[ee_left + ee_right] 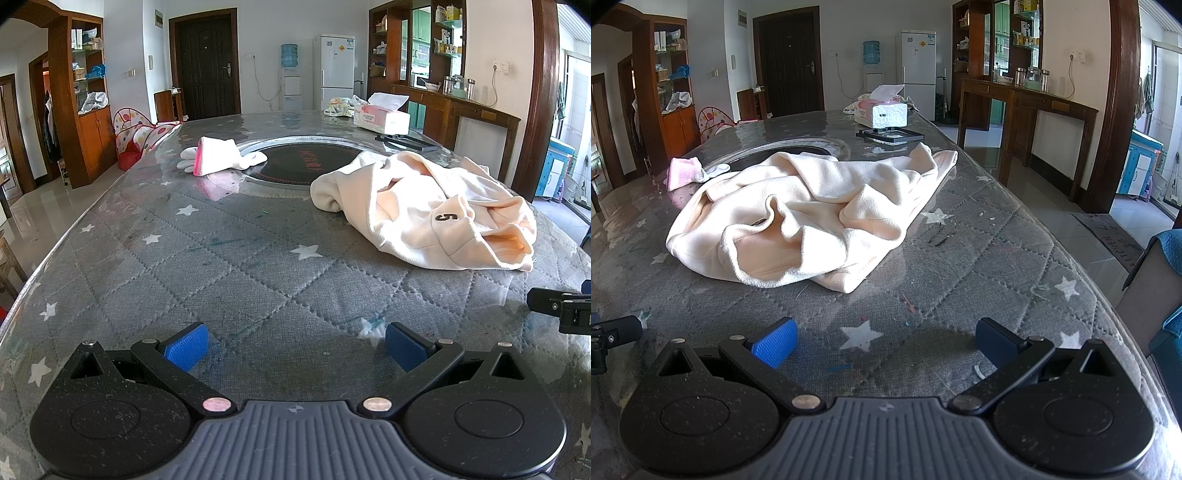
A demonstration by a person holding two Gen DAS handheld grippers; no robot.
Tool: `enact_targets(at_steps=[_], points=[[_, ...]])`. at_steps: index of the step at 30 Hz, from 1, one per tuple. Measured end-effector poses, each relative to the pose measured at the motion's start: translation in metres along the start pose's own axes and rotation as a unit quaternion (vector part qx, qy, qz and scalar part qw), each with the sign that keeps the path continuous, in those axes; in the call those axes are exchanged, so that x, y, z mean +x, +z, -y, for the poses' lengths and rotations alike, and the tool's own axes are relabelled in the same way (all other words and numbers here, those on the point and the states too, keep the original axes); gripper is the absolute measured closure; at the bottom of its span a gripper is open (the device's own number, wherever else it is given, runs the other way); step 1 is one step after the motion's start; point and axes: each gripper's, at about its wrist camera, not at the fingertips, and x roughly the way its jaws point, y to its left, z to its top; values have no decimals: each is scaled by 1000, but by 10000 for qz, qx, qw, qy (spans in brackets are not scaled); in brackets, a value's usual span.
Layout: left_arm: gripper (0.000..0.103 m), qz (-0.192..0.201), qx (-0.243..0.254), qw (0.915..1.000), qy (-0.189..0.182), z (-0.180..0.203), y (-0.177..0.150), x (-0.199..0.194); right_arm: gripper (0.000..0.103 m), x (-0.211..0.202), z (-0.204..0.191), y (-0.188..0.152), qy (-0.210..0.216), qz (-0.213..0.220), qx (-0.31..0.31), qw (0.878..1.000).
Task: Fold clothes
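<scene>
**Crumpled cream garment on the quilted table, both grippers empty**

The cream fleece garment (424, 206) lies unfolded in a loose heap on the grey star-patterned quilted table cover (229, 266). In the left wrist view it sits at about 2 o'clock from the left gripper (293, 349); in the right wrist view the same garment (809, 214) lies at about 11 o'clock from the right gripper (884, 345). Its surface is rumpled into deep rounded folds, with an opening turned toward the cameras showing a peach-toned inner face. A small dark numeral "5" (444, 217) is printed on an upper fold. The far edge of the garment overlaps the rim of the dark round inset plate (310, 166) in the table's centre.

Both grippers hover low near the table's near edge, apart from the garment. Each has its blue-padded jaws spread wide with nothing between them.

A pink-and-white small cloth item (218, 159) lies at 11 o'clock in the left view, well apart from the garment. A white tissue box (382, 116) stands at the far end, just beyond a flat black frame (890, 136).
</scene>
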Motion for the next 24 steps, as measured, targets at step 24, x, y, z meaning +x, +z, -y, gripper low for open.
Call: enact_targets(at_steps=[24], points=[[0,-18,39,10000,25,1,-3,-1,0,-1,0,0,-21,-12,-24,10000]])
